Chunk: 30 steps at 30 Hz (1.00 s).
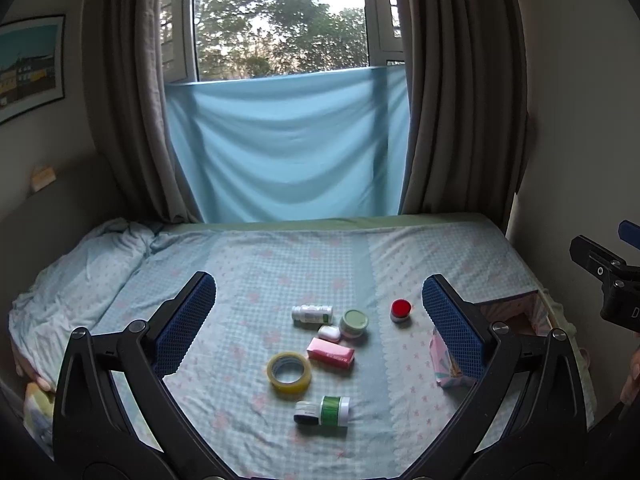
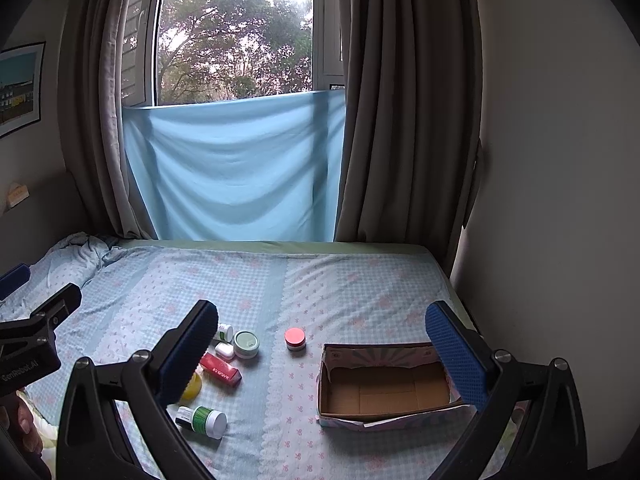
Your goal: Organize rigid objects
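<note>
Small objects lie on the bed: a white pill bottle (image 1: 312, 313), a green-lidded jar (image 1: 353, 323), a white earbud case (image 1: 329, 333), a red box (image 1: 330, 353), a yellow tape roll (image 1: 289, 371), a green-banded bottle (image 1: 324, 411) and a red-capped jar (image 1: 400, 309). An empty cardboard box (image 2: 386, 388) sits to their right. My left gripper (image 1: 320, 320) is open and empty, held above the cluster. My right gripper (image 2: 320, 344) is open and empty, above the red-capped jar (image 2: 295, 338) and the box.
The bed (image 1: 280, 256) has a blue checked sheet, rumpled bedding (image 1: 80, 272) at the left, a wall (image 2: 552, 200) on the right, and curtains (image 1: 460, 100) with a blue cloth (image 1: 288, 144) behind it.
</note>
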Motion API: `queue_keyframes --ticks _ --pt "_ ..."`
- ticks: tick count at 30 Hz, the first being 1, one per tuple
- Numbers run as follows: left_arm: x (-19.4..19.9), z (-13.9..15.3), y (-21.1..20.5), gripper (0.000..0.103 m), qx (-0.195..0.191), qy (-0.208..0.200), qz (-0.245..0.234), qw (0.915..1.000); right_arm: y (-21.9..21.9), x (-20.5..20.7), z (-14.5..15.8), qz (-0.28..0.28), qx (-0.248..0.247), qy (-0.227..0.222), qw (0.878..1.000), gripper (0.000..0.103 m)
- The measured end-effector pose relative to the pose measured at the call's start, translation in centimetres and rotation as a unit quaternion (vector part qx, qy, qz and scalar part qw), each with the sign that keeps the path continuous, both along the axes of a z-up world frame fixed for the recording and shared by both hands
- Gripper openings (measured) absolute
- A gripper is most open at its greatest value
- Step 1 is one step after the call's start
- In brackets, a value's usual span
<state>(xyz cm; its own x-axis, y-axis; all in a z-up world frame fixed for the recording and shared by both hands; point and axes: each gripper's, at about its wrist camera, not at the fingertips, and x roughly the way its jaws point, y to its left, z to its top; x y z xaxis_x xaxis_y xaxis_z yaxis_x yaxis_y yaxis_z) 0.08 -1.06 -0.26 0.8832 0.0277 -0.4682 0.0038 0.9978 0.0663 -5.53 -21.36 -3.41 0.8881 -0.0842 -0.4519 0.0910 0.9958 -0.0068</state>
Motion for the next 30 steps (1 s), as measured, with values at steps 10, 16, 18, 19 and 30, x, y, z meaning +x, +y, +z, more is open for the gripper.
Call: queue_keyframes --ticks 10,16,18,19,30 --pt "0.08 -0.13 -0.12 0.102 0.000 0.002 0.000 1.0000 -0.09 0.05 -0.04 0.000 0.002 0.000 1.000 0.103" --pt "0.07 -0.15 -0.13 0.102 0.000 0.002 0.000 1.0000 -0.14 0.18 -0.17 0.001 0.001 0.000 1.000 0.103" --pt "0.07 -0.16 -0.12 0.102 0.000 0.003 0.000 1.0000 -0.13 0.14 -0.17 0.001 0.001 0.001 1.000 0.103" --pt "0.07 -0.15 -0.08 0.102 -0.001 0.003 0.000 1.0000 -0.13 0.12 -0.18 0.001 0.001 0.001 1.000 0.103" --pt "0.01 -0.17 -0.27 0.102 0.000 0.002 0.000 1.0000 -0.21 0.12 -0.17 0.001 0.002 0.001 1.000 0.103"
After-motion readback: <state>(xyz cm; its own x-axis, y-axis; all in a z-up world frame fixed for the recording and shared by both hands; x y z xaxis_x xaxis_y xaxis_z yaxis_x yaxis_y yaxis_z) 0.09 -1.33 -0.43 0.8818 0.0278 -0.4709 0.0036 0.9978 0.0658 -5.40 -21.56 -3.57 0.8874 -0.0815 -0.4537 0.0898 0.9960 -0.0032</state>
